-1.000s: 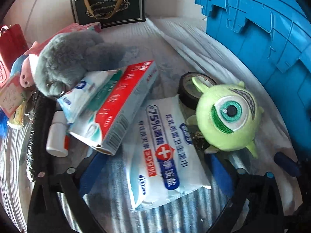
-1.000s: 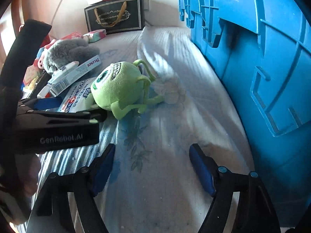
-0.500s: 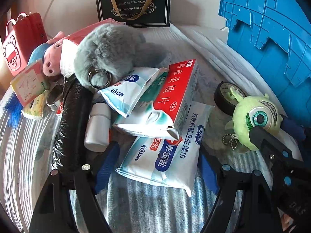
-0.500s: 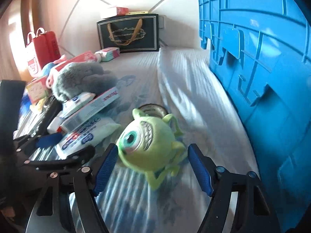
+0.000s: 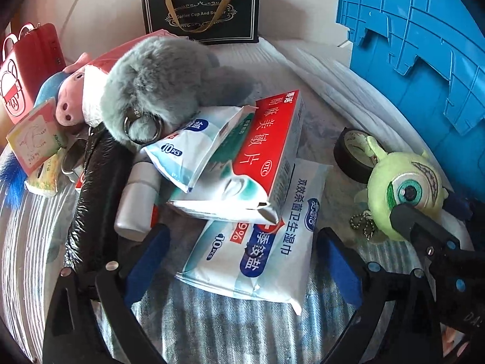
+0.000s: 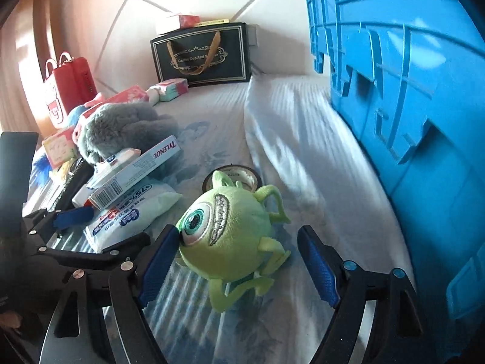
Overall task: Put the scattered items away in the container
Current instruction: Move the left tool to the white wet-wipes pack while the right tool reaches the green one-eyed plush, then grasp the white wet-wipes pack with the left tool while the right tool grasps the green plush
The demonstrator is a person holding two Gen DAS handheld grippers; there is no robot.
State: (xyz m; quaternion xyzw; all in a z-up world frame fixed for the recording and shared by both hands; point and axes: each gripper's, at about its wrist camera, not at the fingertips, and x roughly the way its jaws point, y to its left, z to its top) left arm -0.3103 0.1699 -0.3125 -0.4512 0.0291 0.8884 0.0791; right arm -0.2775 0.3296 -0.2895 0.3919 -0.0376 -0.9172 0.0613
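Observation:
A green one-eyed plush lies on the bedsheet between the fingers of my right gripper. Its jaws are opening: the left pad touches the plush's eye and the right pad stands apart. Behind the plush sits a black tape roll. The blue crate rises at the right. My left gripper is open, with a white wet-wipes pack lying between its fingers and untouched. A red-and-white medicine box and a smaller wipes pack rest on top of it.
A grey furry plush, a pink pig toy, a white bottle and a long black item crowd the left. A black gift bag and a red bag stand by the wall.
My right gripper has closed in on the green plush, which now lies between its fingers. The left gripper drew back and left a little, then kept still.

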